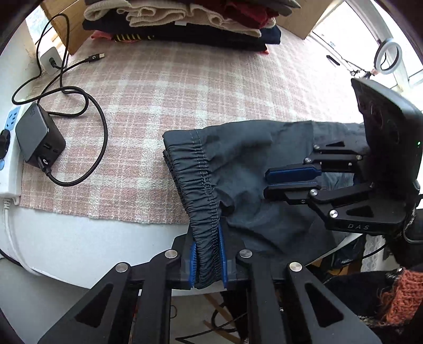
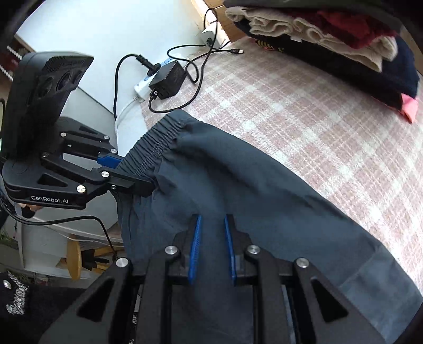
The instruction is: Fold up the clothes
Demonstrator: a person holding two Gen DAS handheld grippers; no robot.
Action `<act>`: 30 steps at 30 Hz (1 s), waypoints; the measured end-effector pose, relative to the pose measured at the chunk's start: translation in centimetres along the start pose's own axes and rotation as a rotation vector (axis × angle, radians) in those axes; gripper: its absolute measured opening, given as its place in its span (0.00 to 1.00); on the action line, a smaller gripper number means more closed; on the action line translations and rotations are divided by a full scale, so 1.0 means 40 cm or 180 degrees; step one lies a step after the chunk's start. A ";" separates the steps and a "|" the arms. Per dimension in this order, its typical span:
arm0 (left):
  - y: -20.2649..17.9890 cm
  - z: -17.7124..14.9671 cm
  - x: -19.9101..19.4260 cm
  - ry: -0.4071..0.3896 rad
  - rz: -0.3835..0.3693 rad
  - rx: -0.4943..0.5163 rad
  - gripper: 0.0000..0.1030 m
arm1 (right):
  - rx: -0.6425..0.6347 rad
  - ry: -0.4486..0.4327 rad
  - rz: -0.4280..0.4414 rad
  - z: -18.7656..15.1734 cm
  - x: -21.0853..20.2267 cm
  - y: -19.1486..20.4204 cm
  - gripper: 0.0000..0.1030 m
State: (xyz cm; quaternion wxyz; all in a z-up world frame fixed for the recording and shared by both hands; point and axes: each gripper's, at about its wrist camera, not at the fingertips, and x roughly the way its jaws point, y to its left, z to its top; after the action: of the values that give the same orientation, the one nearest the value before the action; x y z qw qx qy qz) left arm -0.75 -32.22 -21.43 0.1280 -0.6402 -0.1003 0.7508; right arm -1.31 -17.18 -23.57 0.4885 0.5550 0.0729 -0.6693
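Clamped between my left gripper's (image 1: 207, 254) blue pads is the gathered elastic waistband (image 1: 203, 185) of the dark grey shorts (image 1: 253, 164); the jaws are closed tight on that bunched band at the near table edge. From there the shorts spread to the right across the pink checked cloth (image 1: 185, 87), part of them hanging over the white table's (image 1: 79, 238) rim. My right gripper (image 2: 212, 248) sits further along the garment, and I see its jaws nearly together with grey fabric running up between the pads, so I read it as pinching the shorts.

Beyond the shorts, on the far side of the cloth, a stack of folded clothes (image 1: 185, 23) in cream, navy and red rises against cardboard boxes (image 1: 66, 29). Off to the left a black charger brick (image 1: 39, 137) lies at the cloth's edge beside a white power strip (image 1: 9, 148), its braided cable (image 1: 100, 137) looping over the cloth near the waistband side. A ring light (image 1: 388, 55) stands by the window.
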 end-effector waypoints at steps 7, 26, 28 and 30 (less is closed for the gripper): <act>-0.059 0.004 -0.073 -0.0382 -0.0343 -0.0018 0.11 | 0.1084 -0.0634 0.0003 -0.174 -0.228 -0.155 0.18; -1.031 0.173 -0.064 -0.0693 -0.1332 0.1589 0.11 | 0.2524 -0.1323 -0.1098 -0.856 -0.875 -0.607 0.18; -1.189 0.172 -0.008 -0.0607 -0.1491 0.1792 0.11 | 0.2660 -0.1379 -0.1239 -0.946 -0.966 -0.656 0.18; -1.333 0.164 0.059 -0.0503 -0.1634 0.1953 0.11 | 0.2785 -0.1403 -0.1418 -1.035 -1.047 -0.702 0.18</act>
State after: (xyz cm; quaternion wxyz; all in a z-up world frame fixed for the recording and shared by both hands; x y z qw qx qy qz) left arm -4.19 19.13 -5.80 0.4882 -0.4669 -0.0378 0.7364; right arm 1.94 47.69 -17.39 0.0615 0.5241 -0.2010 -0.8253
